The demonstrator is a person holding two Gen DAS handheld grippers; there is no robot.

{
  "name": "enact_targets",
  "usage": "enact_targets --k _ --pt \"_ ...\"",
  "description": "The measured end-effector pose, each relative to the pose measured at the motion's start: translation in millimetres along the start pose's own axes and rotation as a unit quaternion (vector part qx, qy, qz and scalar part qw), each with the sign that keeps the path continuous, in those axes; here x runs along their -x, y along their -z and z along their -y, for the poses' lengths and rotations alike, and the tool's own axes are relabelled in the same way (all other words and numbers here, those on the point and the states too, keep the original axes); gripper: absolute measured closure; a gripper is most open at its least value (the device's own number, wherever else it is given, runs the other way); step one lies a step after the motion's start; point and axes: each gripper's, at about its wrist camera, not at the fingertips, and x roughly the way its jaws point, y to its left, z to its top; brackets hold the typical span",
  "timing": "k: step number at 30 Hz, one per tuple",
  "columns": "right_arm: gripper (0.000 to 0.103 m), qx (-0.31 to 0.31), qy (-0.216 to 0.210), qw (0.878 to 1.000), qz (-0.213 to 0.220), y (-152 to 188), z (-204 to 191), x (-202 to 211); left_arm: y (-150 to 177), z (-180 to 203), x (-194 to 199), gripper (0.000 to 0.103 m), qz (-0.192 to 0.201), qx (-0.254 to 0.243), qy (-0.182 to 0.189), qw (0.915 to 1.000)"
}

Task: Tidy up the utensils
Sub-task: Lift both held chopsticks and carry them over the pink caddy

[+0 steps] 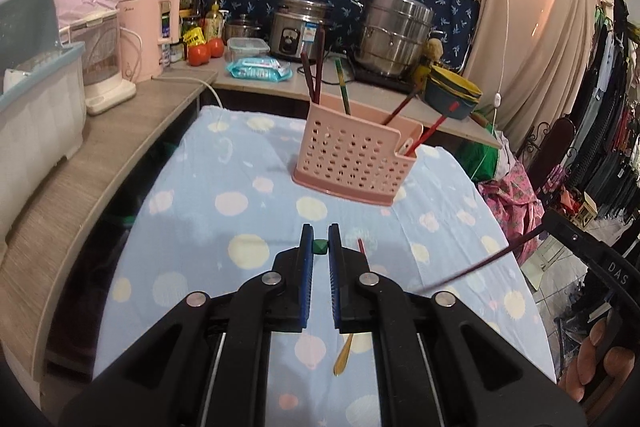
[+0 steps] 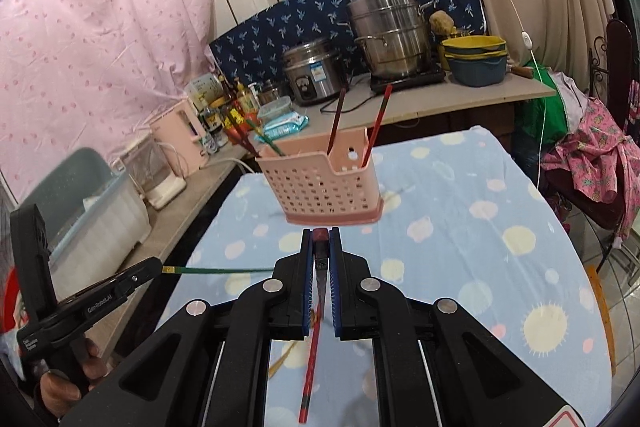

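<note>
A pink perforated utensil holder (image 1: 352,159) (image 2: 324,183) stands on the blue dotted tablecloth (image 1: 240,187) with several chopsticks upright in it. My left gripper (image 1: 320,239) is shut on a green chopstick (image 1: 320,247), seen end-on between the pads. From the right wrist view, that green chopstick (image 2: 224,270) juts sideways out of the left gripper (image 2: 158,267). My right gripper (image 2: 321,239) is shut on a dark red chopstick (image 2: 321,267); that chopstick (image 1: 480,265) also shows at the right of the left wrist view. Both grippers hover above the cloth, short of the holder.
A red chopstick (image 2: 311,359) and a gold spoon (image 1: 343,359) lie on the cloth under the grippers. Behind the table a counter holds a rice cooker (image 1: 300,27), steel pot (image 1: 394,31), stacked bowls (image 2: 476,61), pink kettle (image 1: 150,35) and a lidded bin (image 1: 36,99).
</note>
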Motion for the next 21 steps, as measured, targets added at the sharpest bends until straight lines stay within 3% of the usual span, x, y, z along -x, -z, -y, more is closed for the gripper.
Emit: enact_targets --k 9,21 --pt "0.096 0.001 -0.006 1.000 0.029 -37.5 -3.5 -8.0 -45.6 7.1 -1.4 0.096 0.037 -0.014 0.001 0.9992" --pt "0.096 0.012 -0.015 0.995 0.098 -122.0 -16.7 -30.4 -141.4 38.4 0.7 0.096 0.122 -0.039 0.031 0.9913"
